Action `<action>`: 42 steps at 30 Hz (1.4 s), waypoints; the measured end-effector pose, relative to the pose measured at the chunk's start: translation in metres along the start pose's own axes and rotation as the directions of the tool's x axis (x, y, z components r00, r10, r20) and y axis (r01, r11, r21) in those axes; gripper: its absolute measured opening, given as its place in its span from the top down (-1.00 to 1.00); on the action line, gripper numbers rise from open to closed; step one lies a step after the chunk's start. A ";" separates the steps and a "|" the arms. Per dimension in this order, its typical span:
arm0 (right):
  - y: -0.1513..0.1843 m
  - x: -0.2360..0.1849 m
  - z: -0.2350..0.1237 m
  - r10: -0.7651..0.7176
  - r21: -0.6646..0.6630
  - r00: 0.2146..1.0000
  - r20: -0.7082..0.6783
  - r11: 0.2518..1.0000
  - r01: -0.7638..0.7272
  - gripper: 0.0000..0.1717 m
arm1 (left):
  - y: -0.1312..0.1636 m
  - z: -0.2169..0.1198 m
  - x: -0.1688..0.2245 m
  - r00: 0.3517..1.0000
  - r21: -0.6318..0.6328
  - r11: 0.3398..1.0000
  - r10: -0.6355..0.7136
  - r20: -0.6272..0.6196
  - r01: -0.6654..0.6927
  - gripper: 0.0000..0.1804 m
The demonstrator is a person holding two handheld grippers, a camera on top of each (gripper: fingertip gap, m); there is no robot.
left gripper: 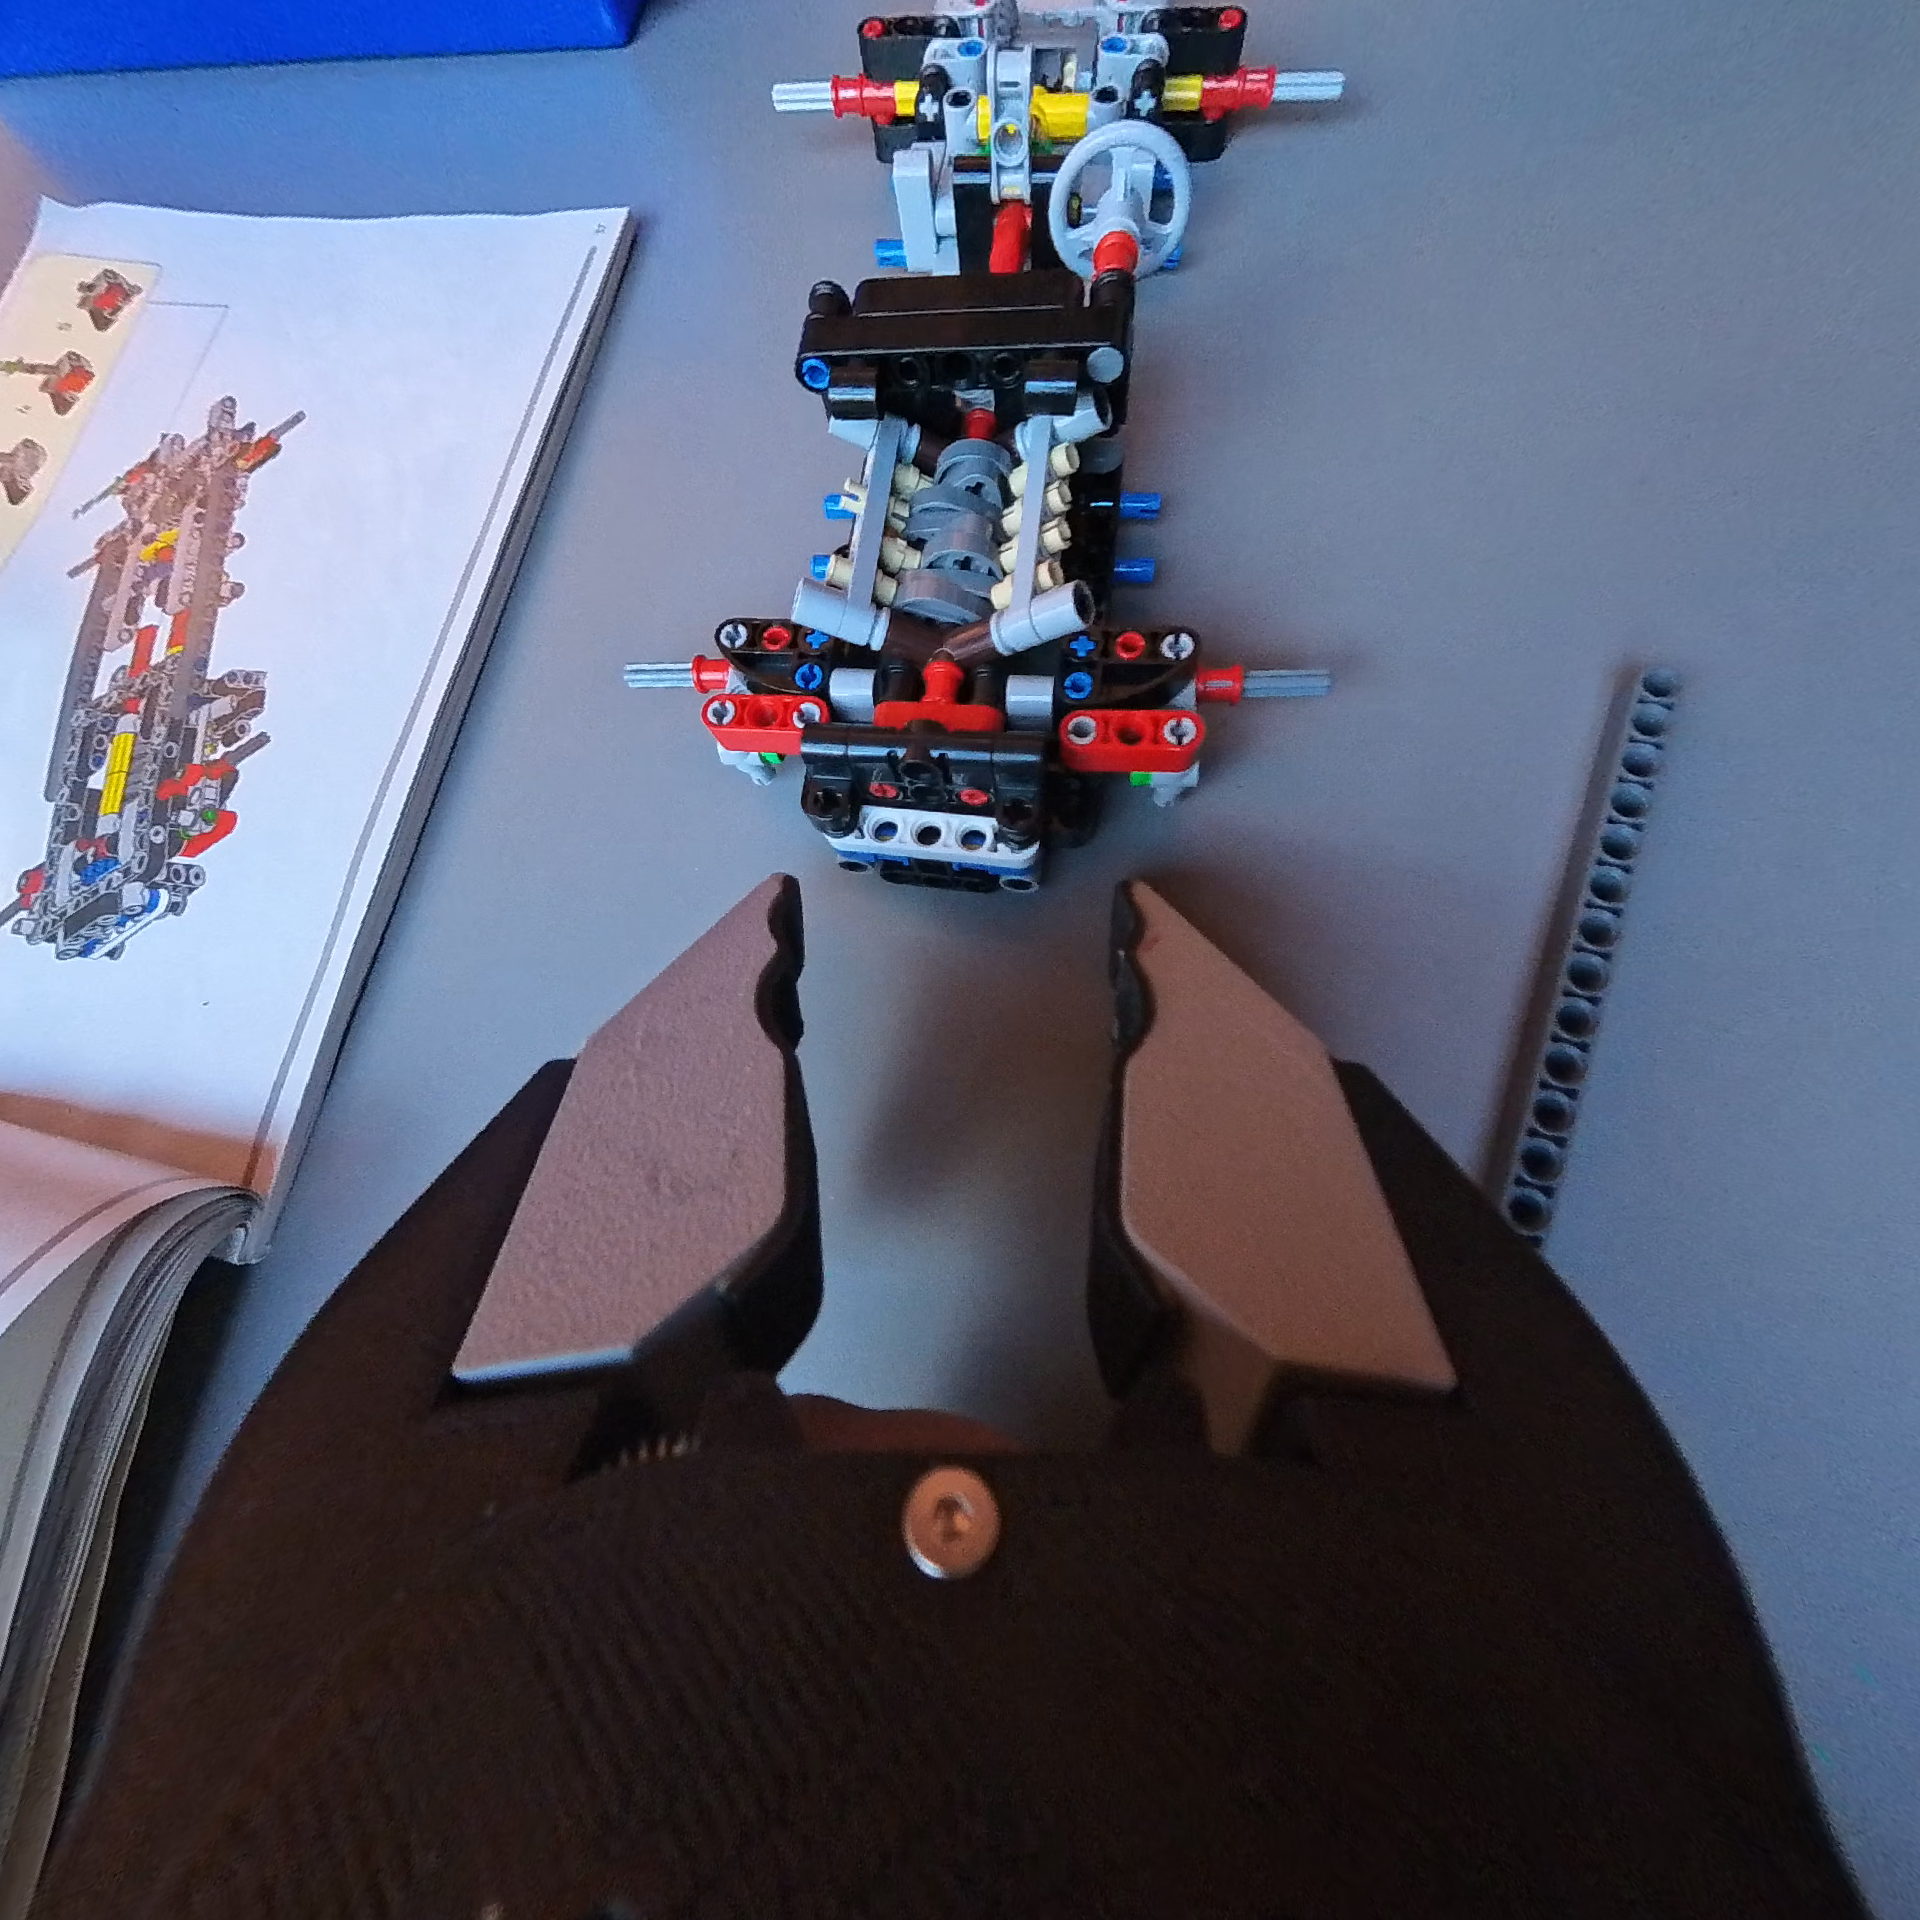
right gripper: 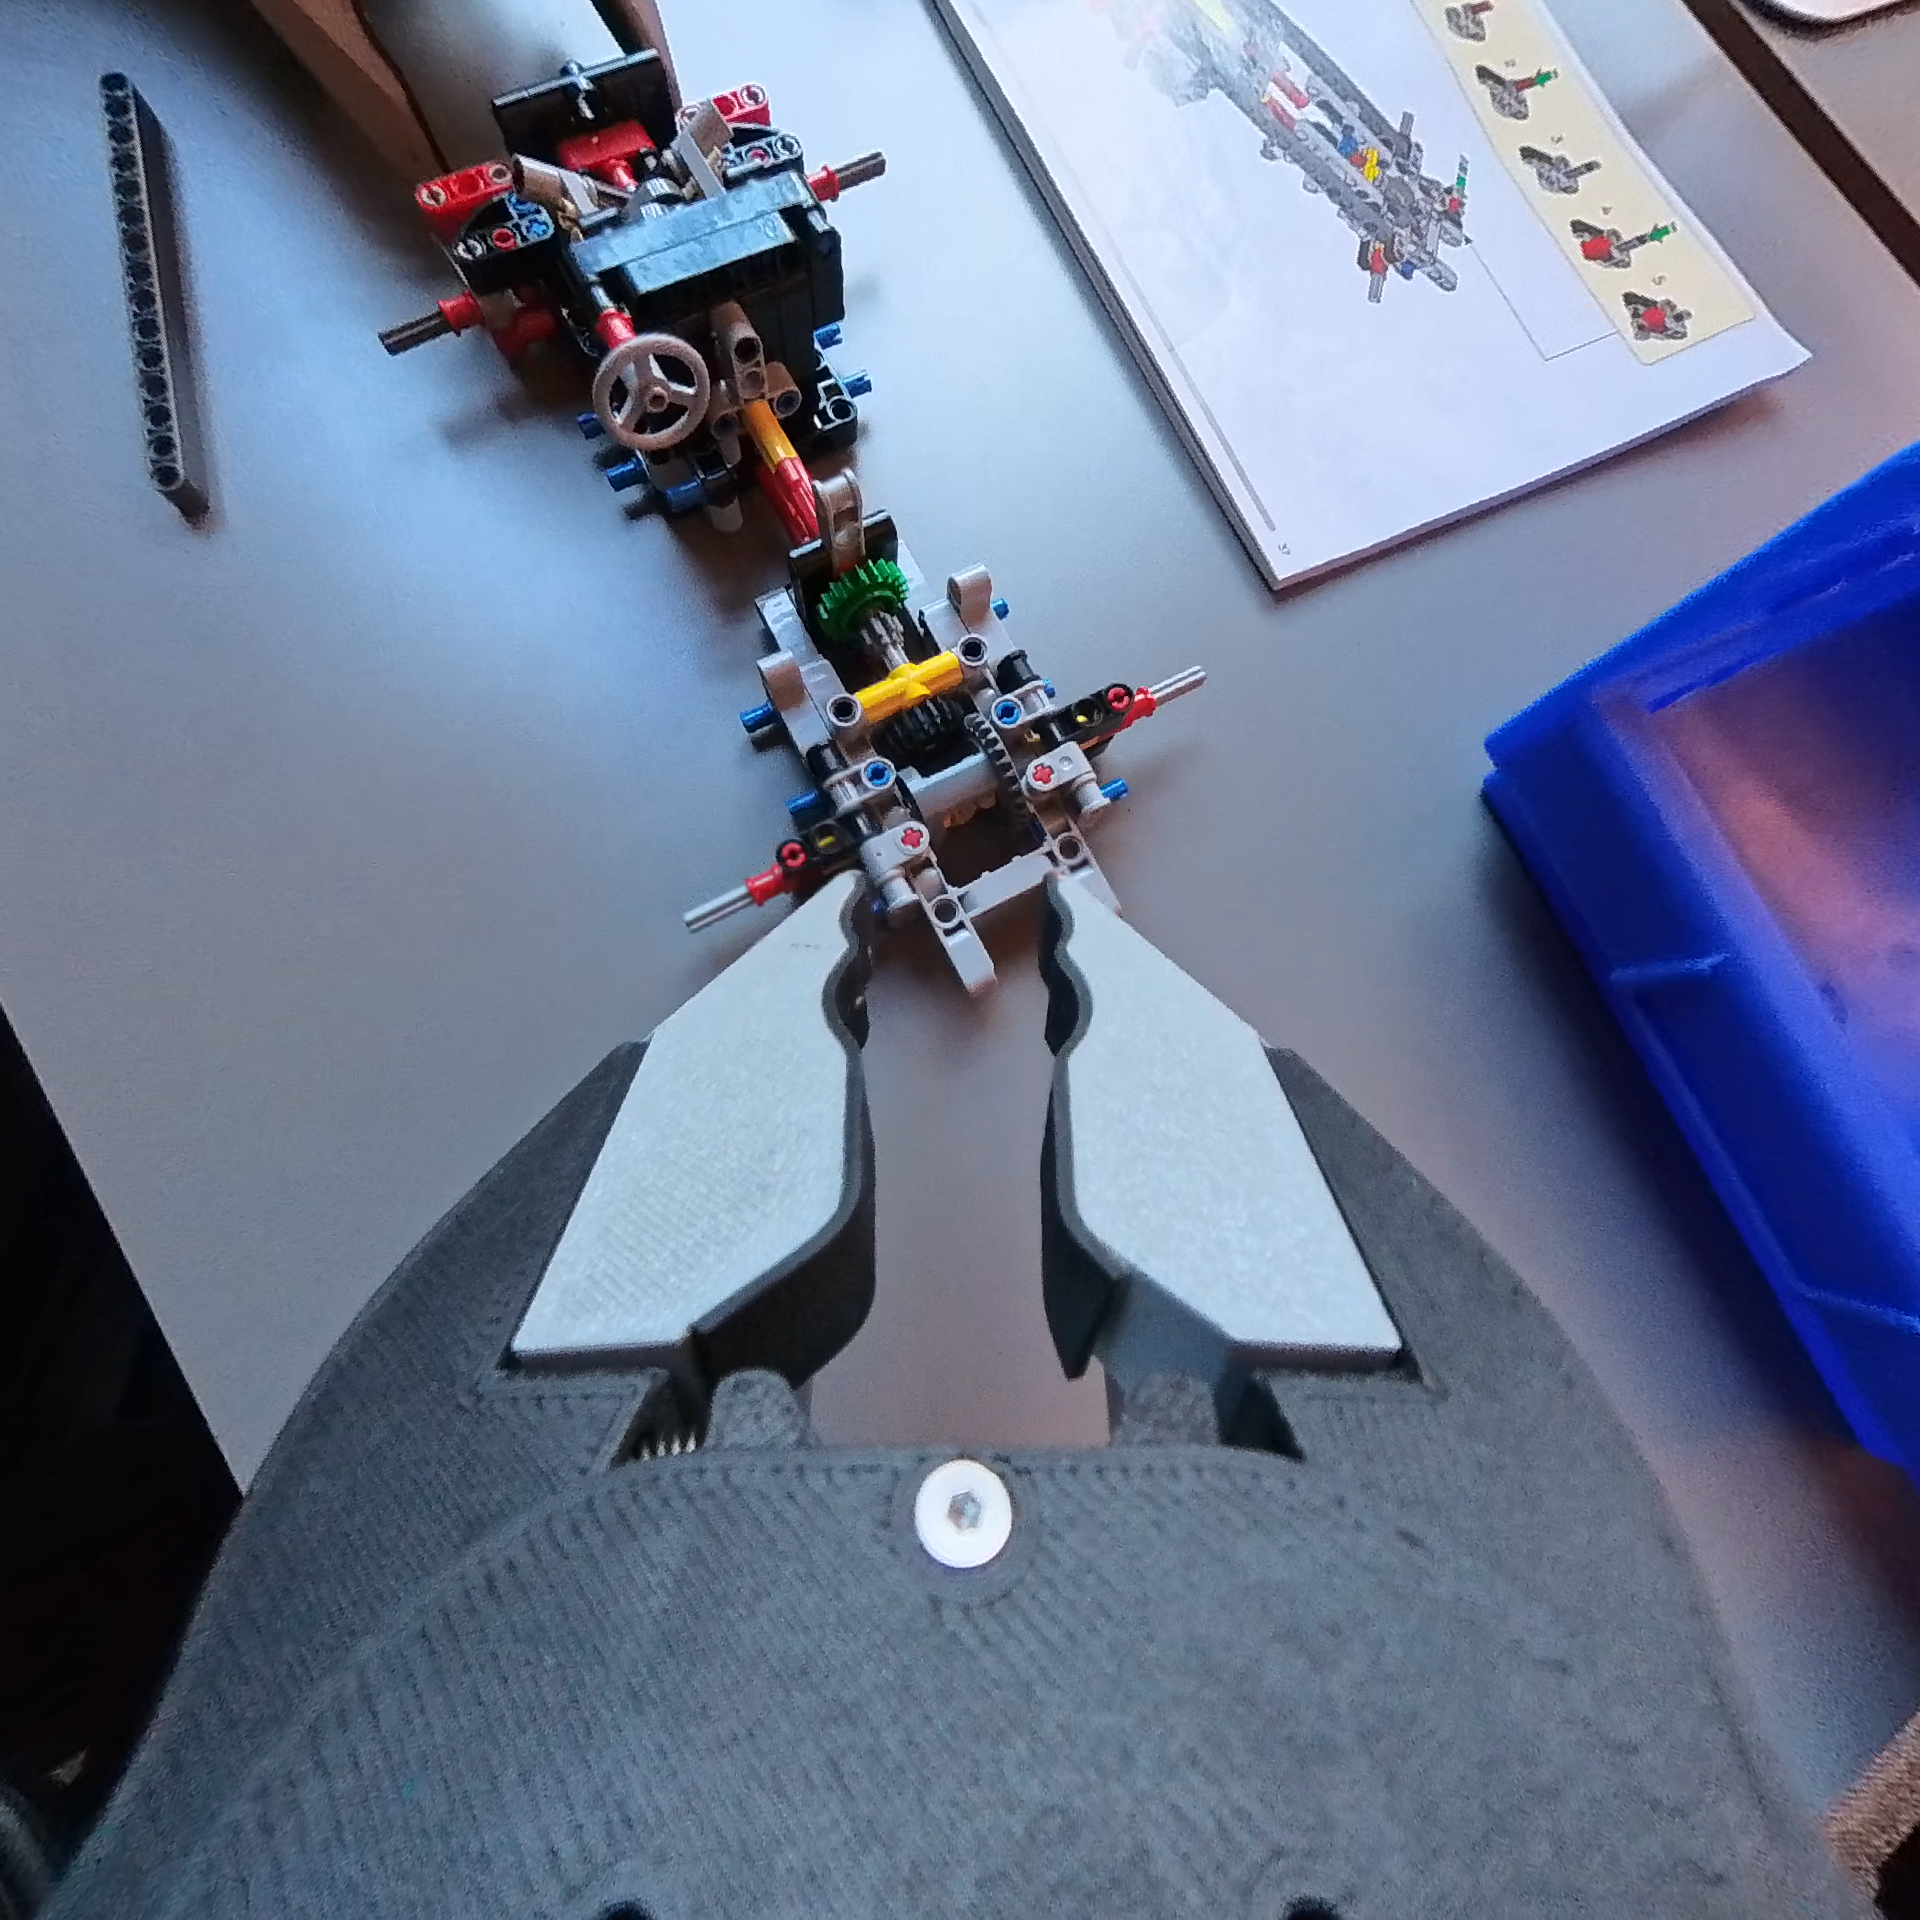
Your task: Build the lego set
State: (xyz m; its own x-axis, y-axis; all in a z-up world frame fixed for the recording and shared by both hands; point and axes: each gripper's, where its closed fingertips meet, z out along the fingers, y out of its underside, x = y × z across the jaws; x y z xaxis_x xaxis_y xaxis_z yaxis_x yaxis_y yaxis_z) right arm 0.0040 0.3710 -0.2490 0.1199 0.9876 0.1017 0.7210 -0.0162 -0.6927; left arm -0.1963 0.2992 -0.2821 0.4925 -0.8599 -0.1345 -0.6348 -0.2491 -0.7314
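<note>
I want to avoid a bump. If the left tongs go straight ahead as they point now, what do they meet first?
Most likely the near end of the toy car frame, at its white and blue block. The left tongs are open, with only bare grey table between them; depth is uncertain.

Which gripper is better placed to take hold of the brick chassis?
Probably the right gripper: its fingertips flank the chassis's grey end frame, while the left gripper sits open just short of the other end.

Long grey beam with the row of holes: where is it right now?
The long grey beam lies flat on the table, right of the chassis model in the left wrist view, apart from it.
</note>
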 end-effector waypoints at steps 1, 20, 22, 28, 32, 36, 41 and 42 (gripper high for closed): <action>-0.001 0.000 0.001 -0.003 0.001 1.000 -0.001 1.000 0.003 0.67 | 0.000 0.000 0.000 1.000 0.000 1.000 0.001 0.001 -0.001 0.36; -0.045 -0.034 0.014 -0.131 0.043 0.990 -0.045 0.990 0.133 0.43 | 0.001 0.000 -0.001 1.000 -0.003 1.000 -0.017 -0.008 0.017 0.34; -0.051 -0.041 0.024 -0.183 0.014 0.980 -0.082 0.983 0.184 0.42 | 0.001 0.000 -0.001 1.000 -0.004 1.000 -0.021 -0.010 0.021 0.34; -0.069 -0.049 0.055 -0.374 -0.066 0.912 -0.171 0.928 0.368 0.29 | 0.000 0.003 -0.001 0.998 -0.011 0.999 -0.051 -0.033 0.051 0.35; -0.080 -0.051 0.072 -0.455 -0.074 0.872 -0.178 0.890 0.449 0.26 | -0.002 0.009 -0.002 0.992 -0.026 0.993 -0.115 -0.056 0.113 0.38; -0.088 -0.058 0.086 -0.520 -0.068 0.842 -0.146 0.854 0.516 0.28 | -0.003 0.010 0.000 0.989 -0.029 0.991 -0.130 -0.076 0.128 0.46; -0.085 -0.057 0.093 -0.614 -0.132 0.773 -0.164 0.790 0.599 0.22 | -0.005 0.011 -0.001 0.981 -0.024 0.985 -0.171 -0.093 0.169 0.46; -0.085 -0.056 0.094 -0.628 -0.144 0.759 -0.171 0.778 0.612 0.20 | -0.006 0.011 -0.001 0.976 -0.021 0.981 -0.192 -0.106 0.191 0.46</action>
State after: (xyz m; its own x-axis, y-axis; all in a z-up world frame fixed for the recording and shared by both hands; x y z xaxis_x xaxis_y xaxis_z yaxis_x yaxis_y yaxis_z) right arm -0.1278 0.3314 -0.2629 -0.2455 0.7330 0.6344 0.7322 0.5690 -0.3742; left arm -0.1864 0.3059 -0.2850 0.5396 -0.8381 0.0801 -0.5413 -0.4182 -0.7295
